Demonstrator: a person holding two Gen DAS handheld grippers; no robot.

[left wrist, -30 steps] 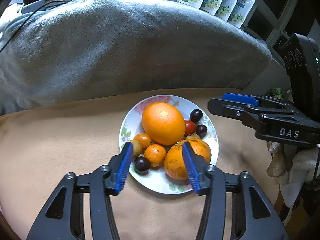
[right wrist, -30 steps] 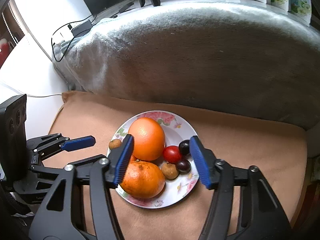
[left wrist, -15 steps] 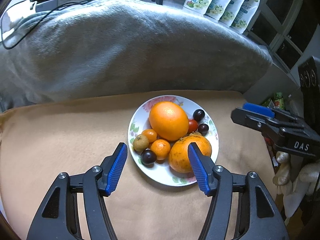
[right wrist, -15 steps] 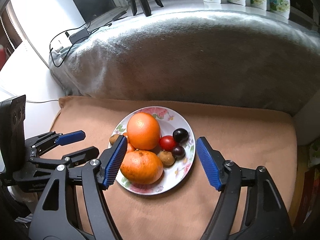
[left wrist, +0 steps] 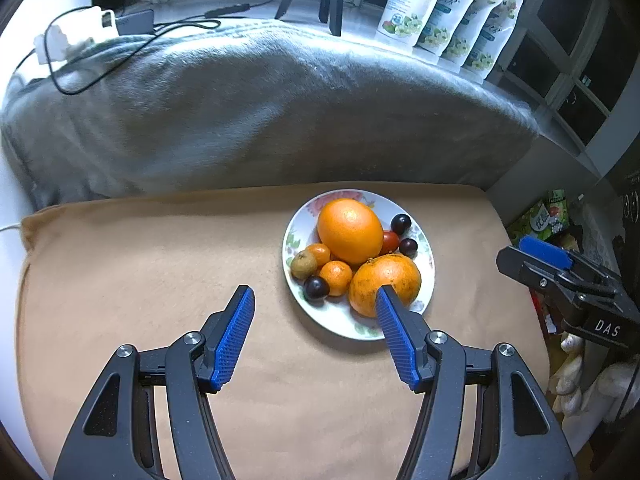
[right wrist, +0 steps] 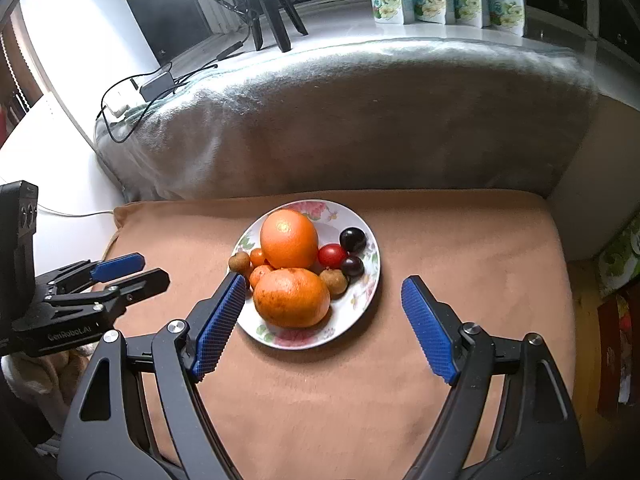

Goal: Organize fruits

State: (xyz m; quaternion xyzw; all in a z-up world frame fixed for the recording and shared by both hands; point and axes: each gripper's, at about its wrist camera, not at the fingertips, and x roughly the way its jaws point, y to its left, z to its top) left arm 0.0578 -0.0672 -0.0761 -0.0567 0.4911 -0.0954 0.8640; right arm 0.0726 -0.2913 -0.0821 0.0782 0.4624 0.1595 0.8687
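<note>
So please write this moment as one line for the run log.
left gripper: open, empty | right gripper: open, empty, jaws just opening | fruits: all on floral plate | plate: on tan cushion

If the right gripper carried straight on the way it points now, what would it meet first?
Probably the rough-skinned orange at the near side of the plate, which lies between the open fingers of the right gripper; depth is uncertain, so the plate's near rim might come first.

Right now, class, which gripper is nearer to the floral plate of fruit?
Too close to call: the left gripper and right gripper both hover open, each with one fingertip overlapping the plate.
</note>
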